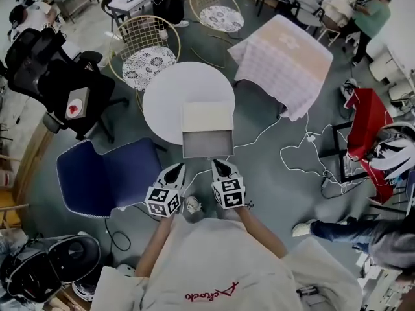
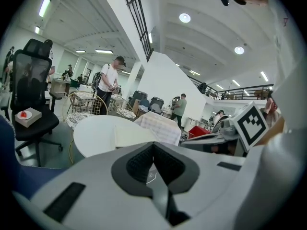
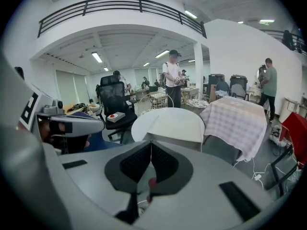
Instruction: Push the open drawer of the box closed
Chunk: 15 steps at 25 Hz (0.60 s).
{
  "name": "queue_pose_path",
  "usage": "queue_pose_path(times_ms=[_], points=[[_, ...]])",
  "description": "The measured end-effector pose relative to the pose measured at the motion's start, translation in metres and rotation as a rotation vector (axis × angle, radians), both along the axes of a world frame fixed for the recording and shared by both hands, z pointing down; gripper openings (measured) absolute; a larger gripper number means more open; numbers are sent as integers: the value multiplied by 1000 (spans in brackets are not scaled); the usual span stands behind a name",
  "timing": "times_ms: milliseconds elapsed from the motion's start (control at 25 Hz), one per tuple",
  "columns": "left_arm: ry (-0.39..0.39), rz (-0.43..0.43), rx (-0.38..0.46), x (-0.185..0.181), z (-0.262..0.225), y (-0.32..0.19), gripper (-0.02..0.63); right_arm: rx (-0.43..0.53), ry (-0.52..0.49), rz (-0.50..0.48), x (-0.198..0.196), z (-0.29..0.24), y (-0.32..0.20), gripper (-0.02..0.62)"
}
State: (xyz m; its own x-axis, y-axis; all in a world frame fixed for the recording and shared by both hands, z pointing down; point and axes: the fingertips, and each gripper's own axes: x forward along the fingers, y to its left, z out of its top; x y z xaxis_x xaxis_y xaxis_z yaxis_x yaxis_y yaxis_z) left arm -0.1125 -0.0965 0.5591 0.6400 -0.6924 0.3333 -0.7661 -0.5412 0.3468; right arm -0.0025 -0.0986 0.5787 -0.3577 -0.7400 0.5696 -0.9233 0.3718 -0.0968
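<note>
- The drawer point(image 1: 207, 144) is seen pulled out from the box point(image 1: 207, 116) toward the near side.
- The box is set on a round white table point(image 1: 162, 102).
- The left gripper point(image 1: 179, 168) and right gripper point(image 1: 217, 164) are held closed, empty, just near of the drawer front.

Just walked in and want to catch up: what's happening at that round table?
A person holds two tongs, both shut and empty. The left tongs and right tongs point at the open grey drawer of the cream box on the round white table. The drawer is out toward the person, not yet pushed in; contact isn't clear.
</note>
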Motion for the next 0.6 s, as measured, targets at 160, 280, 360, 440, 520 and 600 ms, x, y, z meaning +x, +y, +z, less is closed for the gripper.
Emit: queue_pose_path(times_ms=[160,280,360,440,520,600], points=[[-11,-23,-10,4,4,-4,14,-7,-6,-19,6,4,-6,17],[-16,-31,-19,9,8,-4,12,-20,-8,-25,13,11,-8,17],[-20,-35,-28,11,12,-3,12,-34,-8,-25,16,17,-9,17],[-23,-38,-44,13,18,2,12,-52,-12,-22,19,24,-5,17],[-25,-37,-64,16,25,9,12,-74,-18,-20,22,31,2,17],[-28,-34,-85,18,31,14,12,-95,-22,-16,23,39,7,17]])
